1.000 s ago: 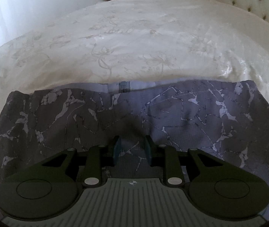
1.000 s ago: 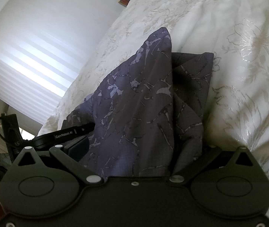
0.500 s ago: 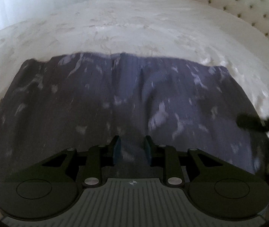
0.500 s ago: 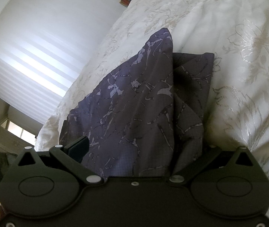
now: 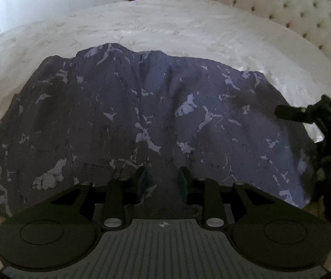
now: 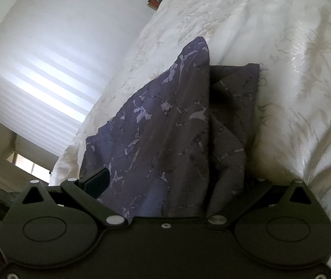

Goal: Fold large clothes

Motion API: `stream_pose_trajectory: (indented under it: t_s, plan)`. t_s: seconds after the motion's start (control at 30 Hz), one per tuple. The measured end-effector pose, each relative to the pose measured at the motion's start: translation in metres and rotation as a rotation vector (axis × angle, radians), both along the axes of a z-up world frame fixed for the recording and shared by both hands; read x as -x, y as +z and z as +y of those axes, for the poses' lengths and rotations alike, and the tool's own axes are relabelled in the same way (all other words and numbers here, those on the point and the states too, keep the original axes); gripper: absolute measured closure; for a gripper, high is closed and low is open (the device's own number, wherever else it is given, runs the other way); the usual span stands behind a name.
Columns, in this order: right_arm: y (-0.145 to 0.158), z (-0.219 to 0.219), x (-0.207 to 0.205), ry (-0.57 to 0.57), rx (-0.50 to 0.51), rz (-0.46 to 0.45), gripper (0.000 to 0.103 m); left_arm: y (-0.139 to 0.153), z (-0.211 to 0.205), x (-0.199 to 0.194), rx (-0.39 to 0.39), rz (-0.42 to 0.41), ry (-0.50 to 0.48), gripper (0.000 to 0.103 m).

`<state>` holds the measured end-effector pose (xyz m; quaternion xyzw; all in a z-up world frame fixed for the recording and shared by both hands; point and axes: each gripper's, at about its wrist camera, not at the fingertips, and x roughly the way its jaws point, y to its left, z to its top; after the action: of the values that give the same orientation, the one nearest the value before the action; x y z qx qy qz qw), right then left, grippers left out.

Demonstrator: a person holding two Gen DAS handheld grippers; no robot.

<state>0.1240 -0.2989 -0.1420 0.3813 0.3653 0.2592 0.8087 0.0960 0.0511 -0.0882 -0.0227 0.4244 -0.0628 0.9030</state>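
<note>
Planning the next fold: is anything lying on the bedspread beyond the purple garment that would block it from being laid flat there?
Nothing visible does. Beyond the far edge of the purple garment the white bedspread runs bare to the headboard. Only the right gripper sits at the garment's right edge.

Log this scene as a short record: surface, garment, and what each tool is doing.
surface: white patterned bedspread, tufted headboard behind
garment: purple-grey marbled garment, spread on the bedspread
left tool: left tool closed on a fold at the garment's near edge, jaws just eased slightly wider
right tool: right tool has jaws wide, garment draped between them, one finger hidden; grip unclear
</note>
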Motion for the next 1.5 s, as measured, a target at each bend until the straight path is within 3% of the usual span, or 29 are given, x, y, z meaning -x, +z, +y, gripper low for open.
stream_pose_trajectory:
  t_s: [0.1,0.17,0.23,0.3,0.37,0.67,0.83,1.1,1.33,1.43,1.5]
  plan:
    - [0.002,-0.002,0.001,0.006,-0.003,0.000,0.007,-0.007,-0.001,-0.005,-0.002,0.014,-0.011,0.073]
    - [0.004,-0.002,0.003,0.007,0.026,0.009,0.035,-0.009,-0.004,-0.008,-0.005,0.016,-0.020,0.073]
    - [0.006,-0.004,0.004,-0.006,0.050,0.024,0.051,-0.009,-0.005,-0.010,0.000,0.015,-0.023,0.073]
    - [0.012,-0.009,0.007,-0.023,0.003,0.041,0.067,-0.008,-0.004,-0.012,0.017,0.018,-0.023,0.074]
    - [0.025,-0.010,0.010,-0.038,-0.009,0.053,0.070,-0.005,0.001,-0.013,0.046,0.021,-0.024,0.074]
    - [0.130,0.054,0.006,0.050,0.070,-0.006,0.070,0.000,0.036,0.003,0.185,0.038,-0.028,0.072]
    - [0.159,0.118,-0.008,0.150,0.058,-0.033,0.070,0.001,0.059,0.018,0.234,0.043,-0.028,0.071]
    - [0.151,0.248,-0.039,0.355,0.120,-0.002,0.067,0.001,0.077,0.043,0.238,0.069,-0.020,0.073]
    - [0.118,0.324,-0.063,0.500,0.218,0.054,0.047,-0.001,0.086,0.063,0.228,0.110,-0.004,0.072]
    - [0.107,0.338,-0.065,0.551,0.210,0.078,0.035,-0.001,0.087,0.061,0.243,0.109,-0.013,0.072]
    - [0.112,0.344,-0.068,0.583,0.186,0.073,0.033,0.005,0.085,0.063,0.248,0.089,-0.027,0.072]
